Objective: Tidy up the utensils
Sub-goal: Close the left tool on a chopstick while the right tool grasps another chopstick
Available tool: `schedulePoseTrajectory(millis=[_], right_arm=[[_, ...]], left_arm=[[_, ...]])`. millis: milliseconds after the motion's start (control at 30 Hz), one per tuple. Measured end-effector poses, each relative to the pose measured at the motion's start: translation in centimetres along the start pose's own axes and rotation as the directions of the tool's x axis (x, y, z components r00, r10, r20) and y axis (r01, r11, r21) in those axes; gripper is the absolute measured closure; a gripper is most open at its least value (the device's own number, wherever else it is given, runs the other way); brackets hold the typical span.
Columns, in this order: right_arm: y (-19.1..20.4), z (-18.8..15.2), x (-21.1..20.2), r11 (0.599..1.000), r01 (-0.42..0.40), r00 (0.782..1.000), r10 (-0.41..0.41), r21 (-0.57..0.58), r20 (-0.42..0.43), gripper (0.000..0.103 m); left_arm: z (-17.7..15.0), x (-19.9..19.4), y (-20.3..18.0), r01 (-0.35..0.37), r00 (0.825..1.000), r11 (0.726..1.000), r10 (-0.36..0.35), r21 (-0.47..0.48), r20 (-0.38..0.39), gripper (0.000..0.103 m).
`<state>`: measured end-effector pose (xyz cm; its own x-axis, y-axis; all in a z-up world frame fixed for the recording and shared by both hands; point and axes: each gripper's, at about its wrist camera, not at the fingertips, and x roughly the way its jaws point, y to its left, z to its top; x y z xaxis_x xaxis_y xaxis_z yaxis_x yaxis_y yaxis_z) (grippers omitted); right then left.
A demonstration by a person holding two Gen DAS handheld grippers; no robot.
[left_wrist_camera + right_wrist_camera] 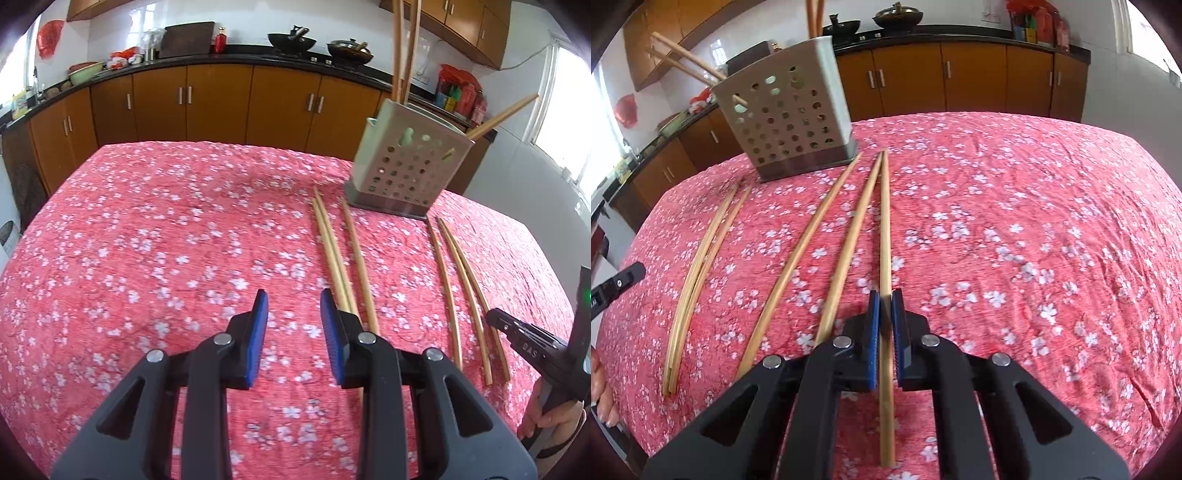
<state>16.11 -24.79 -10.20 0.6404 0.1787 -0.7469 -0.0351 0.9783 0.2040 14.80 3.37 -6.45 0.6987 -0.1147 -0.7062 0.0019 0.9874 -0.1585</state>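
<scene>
In the right wrist view my right gripper is shut on a wooden chopstick that lies lengthwise on the pink floral tablecloth. Two more chopsticks lie just left of it, and a close pair lies further left. The grey perforated holder stands at the far end with several chopsticks inside. My left gripper is open over bare cloth, with nothing between its blue pads. Its right finger hides the near ends of a chopstick pair. The right gripper shows at the right edge.
Brown kitchen cabinets under a black counter with woks run behind the table. The holder sits near the table's far right corner. A person's hand grips the right tool. The left gripper's tip shows at the left edge.
</scene>
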Motion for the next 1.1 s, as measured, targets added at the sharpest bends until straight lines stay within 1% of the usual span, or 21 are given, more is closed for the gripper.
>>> schedulePoseTrajectory(millis=[100, 167, 200, 267, 367, 467, 733, 900, 967, 1000, 1100], right_arm=[[-1.0, 0.3, -0.1, 0.999, 0.029, 1.000, -0.029, 0.029, 0.006, 0.095], [-1.7, 0.4, -0.2, 0.998, 0.041, 0.999, -0.042, 0.047, 0.010, 0.095], [-1.8, 0.3, -0.4, 0.998, 0.045, 0.999, -0.046, 0.051, 0.012, 0.095], [-2.3, 0.3, -0.4, 0.997, 0.048, 0.999, -0.049, 0.060, 0.013, 0.095], [-2.7, 0.3, -0.4, 0.996, 0.054, 0.998, -0.055, 0.065, 0.014, 0.095], [-3.1, 0.4, -0.4, 0.994, 0.089, 0.996, -0.091, 0.064, 0.016, 0.095], [-4.2, 1.6, 0.3, 0.987, 0.151, 0.988, -0.152, 0.054, 0.017, 0.095], [-4.6, 1.7, 0.4, 0.988, 0.146, 0.989, -0.147, 0.059, 0.017, 0.095], [-4.7, 1.6, 0.3, 0.988, 0.142, 0.989, -0.144, 0.062, 0.017, 0.095], [-4.7, 1.6, 0.3, 0.988, 0.141, 0.990, -0.142, 0.063, 0.017, 0.095], [-4.7, 1.7, 0.5, 0.988, 0.138, 0.990, -0.140, 0.064, 0.017, 0.095]], left_arm=[[-0.1, 0.5, -0.7, 0.032, 0.999, 0.999, -0.032, 0.011, -0.018, 0.075], [-0.3, 1.0, -1.3, 0.051, 0.998, 0.998, -0.050, 0.024, -0.038, 0.081], [-0.4, 1.3, -1.5, 0.057, 0.997, 0.998, -0.056, 0.031, -0.047, 0.081], [-0.7, 2.0, -2.1, 0.061, 0.996, 0.997, -0.058, 0.045, -0.067, 0.086], [-1.1, 2.8, -2.7, 0.069, 0.993, 0.996, -0.064, 0.054, -0.094, 0.088], [-1.4, 3.2, -3.1, 0.070, 0.992, 0.996, -0.063, 0.062, -0.110, 0.088], [-1.9, 3.5, -3.6, 0.068, 0.991, 0.995, -0.058, 0.079, -0.121, 0.090], [-1.8, 3.7, -3.3, 0.056, 0.992, 0.995, -0.046, 0.079, -0.118, 0.091], [-1.7, 3.9, -3.3, 0.035, 0.993, 0.996, -0.025, 0.087, -0.118, 0.094], [-1.7, 4.1, -3.3, 0.018, 0.993, 0.996, -0.007, 0.093, -0.120, 0.094], [-1.7, 4.4, -3.2, 0.003, 0.993, 0.995, 0.008, 0.096, -0.115, 0.094]])
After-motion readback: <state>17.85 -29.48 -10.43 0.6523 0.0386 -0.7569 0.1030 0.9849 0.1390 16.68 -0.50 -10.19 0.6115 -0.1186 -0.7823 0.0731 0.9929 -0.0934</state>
